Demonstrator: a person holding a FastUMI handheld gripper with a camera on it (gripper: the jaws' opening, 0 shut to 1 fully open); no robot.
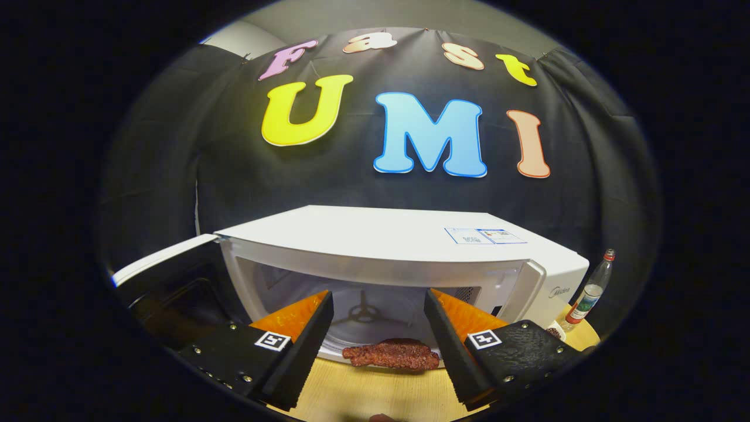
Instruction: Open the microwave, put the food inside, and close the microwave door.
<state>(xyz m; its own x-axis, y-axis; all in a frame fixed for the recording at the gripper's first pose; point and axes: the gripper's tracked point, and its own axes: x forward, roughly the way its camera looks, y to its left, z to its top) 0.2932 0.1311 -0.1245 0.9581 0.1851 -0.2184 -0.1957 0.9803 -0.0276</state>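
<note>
White microwave [404, 246] door open, food [391, 355] at its sill, jaws spread.

Wooden table [375, 392] w/ white microwave [404, 246], meat strip [391, 355] in front, bottle [590, 293] beside it.

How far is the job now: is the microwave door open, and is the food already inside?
Done: the microwave stands with its door swung open to the left. In hand: the food lies at the front edge of the cavity, apparently half in, between the open fingers of the hand-held gripper, which do not press on it. Left: perhaps pushing it further in, then closing the door.
</note>
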